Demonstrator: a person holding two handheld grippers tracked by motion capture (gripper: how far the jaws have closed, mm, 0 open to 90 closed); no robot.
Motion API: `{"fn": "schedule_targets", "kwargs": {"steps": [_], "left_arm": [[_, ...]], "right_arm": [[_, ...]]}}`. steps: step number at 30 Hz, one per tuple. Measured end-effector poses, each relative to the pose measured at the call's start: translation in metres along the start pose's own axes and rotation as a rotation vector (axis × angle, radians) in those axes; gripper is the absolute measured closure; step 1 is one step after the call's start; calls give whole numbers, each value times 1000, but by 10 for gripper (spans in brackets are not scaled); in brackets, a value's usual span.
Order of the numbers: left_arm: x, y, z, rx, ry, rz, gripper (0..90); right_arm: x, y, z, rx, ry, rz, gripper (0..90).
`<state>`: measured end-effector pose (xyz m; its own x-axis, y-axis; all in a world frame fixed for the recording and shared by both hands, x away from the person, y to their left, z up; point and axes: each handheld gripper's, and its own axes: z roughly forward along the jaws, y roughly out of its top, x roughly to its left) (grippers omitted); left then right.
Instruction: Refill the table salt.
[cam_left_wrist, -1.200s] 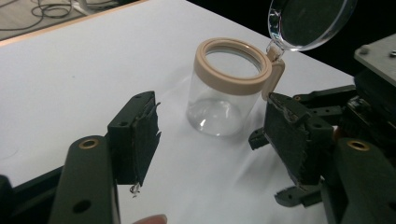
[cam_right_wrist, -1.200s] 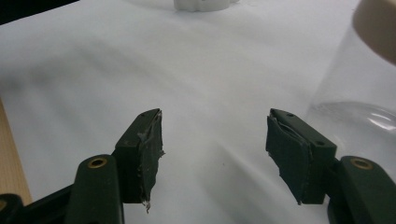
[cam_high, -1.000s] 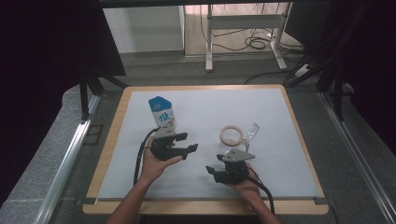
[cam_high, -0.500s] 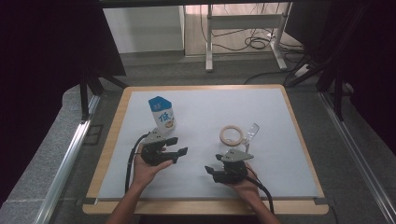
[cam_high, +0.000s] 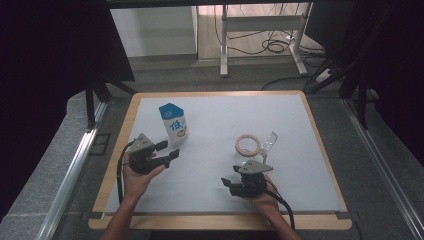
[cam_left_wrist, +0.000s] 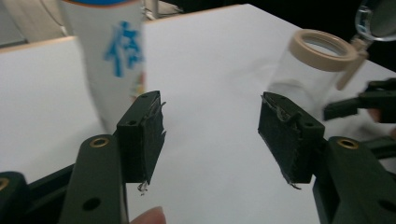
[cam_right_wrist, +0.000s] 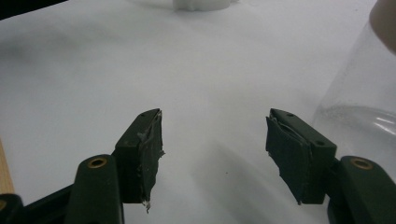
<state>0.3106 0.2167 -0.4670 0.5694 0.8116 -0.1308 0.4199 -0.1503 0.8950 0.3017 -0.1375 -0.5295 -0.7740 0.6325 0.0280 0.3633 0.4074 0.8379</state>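
White carton (cam_high: 174, 126) and glass jar (cam_high: 248, 151) stand untouched; each hand-held gripper gapes empty.

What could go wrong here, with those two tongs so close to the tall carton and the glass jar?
The milk carton stands upright and narrow beside the open left tongs; a sideways nudge rather than a square grip might tip it over. The clear glass jar has its hinged lid flipped open right by the open right tongs, so a bump could likely knock the jar or snag the lid. Its see-through wall may also make the grip easy to misjudge.
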Motion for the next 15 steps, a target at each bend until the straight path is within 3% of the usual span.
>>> {"fn": "schedule_targets", "kwargs": {"steps": [9, 15], "left_arm": [[37, 17, 22, -16, 80, -44, 369], [54, 30, 39, -43, 73, -65, 440]], "right_arm": [[5, 0, 3, 13, 7, -8, 370], [6, -1, 5, 23, 12, -22, 367]]}}
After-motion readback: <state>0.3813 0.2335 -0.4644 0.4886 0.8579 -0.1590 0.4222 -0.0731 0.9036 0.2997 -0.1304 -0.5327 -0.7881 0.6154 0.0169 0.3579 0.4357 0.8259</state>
